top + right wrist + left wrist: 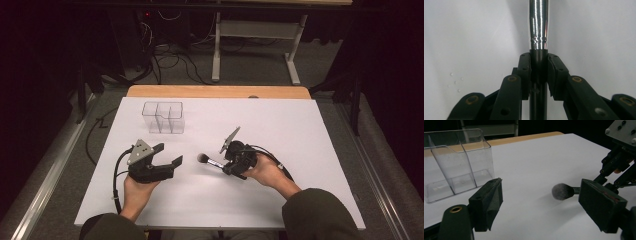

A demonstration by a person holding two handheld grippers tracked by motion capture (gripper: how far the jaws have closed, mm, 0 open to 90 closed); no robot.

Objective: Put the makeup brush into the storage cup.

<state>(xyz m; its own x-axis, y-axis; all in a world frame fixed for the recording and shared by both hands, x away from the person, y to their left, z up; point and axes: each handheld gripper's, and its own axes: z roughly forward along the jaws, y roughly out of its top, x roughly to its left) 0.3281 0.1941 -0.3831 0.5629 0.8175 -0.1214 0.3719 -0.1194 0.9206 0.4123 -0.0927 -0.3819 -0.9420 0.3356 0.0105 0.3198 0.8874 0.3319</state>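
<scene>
From where I stood, the person's right gripper (231, 163) had its two black jaws clamped on the dark handle of a makeup brush (210, 160), and the right gripper view made that plain: the pads (526, 68) pressed against the black shaft from both sides, with the shiny metal ferrule (538, 23) running on beyond them over the white surface. The brush pointed toward the person's left, its fluffy grey head (202, 158) close above the white table (300, 130), roughly in the middle of the near half; whether the bristles touched the surface I could not tell. The left gripper (170, 154) was held just to the left of that brush head, its jaws spread wide apart and grasping nothing. In the left gripper view the brush head (563, 191) sat between those two spread jaws but farther off, near the right-hand jaw, and part of the right gripper's linkage (621, 162) showed beyond it. A clear plastic organizer (163, 117) with several upright compartments stood on the table behind the left gripper, toward the far left part of the white surface, apart from both tools; its compartments (461, 167) looked empty. The person's hands came in from the near edge, sleeves dark, each wrapped around its gripper, with a black cable (118, 175) looping from the left one.
</scene>
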